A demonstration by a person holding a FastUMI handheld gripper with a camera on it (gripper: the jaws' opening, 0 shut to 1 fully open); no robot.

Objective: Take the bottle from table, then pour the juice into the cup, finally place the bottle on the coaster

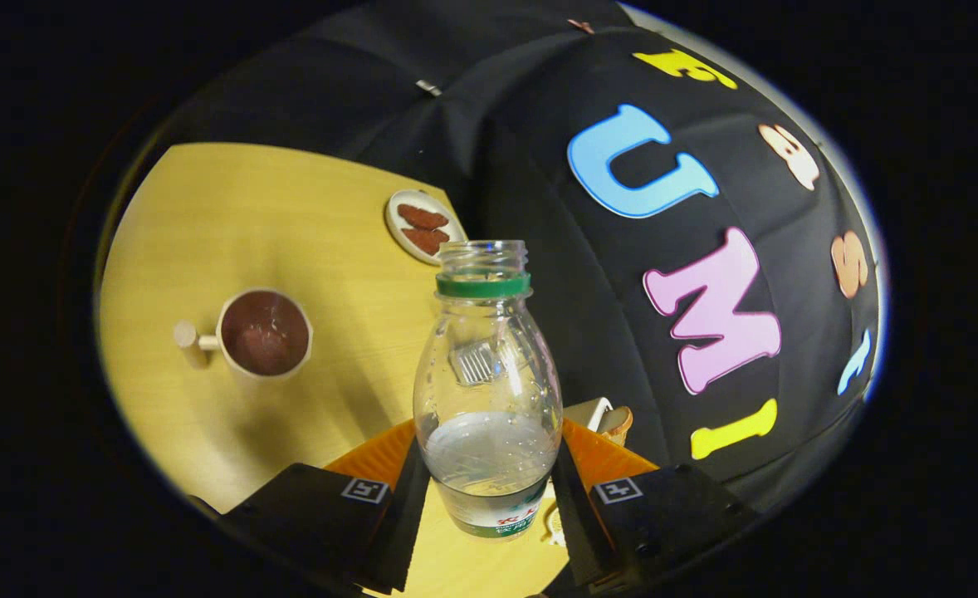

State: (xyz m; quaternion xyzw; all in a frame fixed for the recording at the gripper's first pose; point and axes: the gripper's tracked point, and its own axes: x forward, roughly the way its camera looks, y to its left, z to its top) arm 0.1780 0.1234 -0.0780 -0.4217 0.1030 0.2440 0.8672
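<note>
Clear plastic bottle point(489, 390), uncapped, green neck ring, some liquid in its lower part, sits upright between the claw point(489, 498) fingers; both fingers press its lower sides. Beyond and to the left, on the yellow wooden worktop point(207, 216): a cream handled cup point(263, 334) with a dark inside. Farther back, a small round coaster point(424, 227) with reddish-brown shapes.

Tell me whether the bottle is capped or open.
Open: the bottle, held between the gripper's fingers, shows a bare threaded neck above its green ring, no cap on it.
</note>
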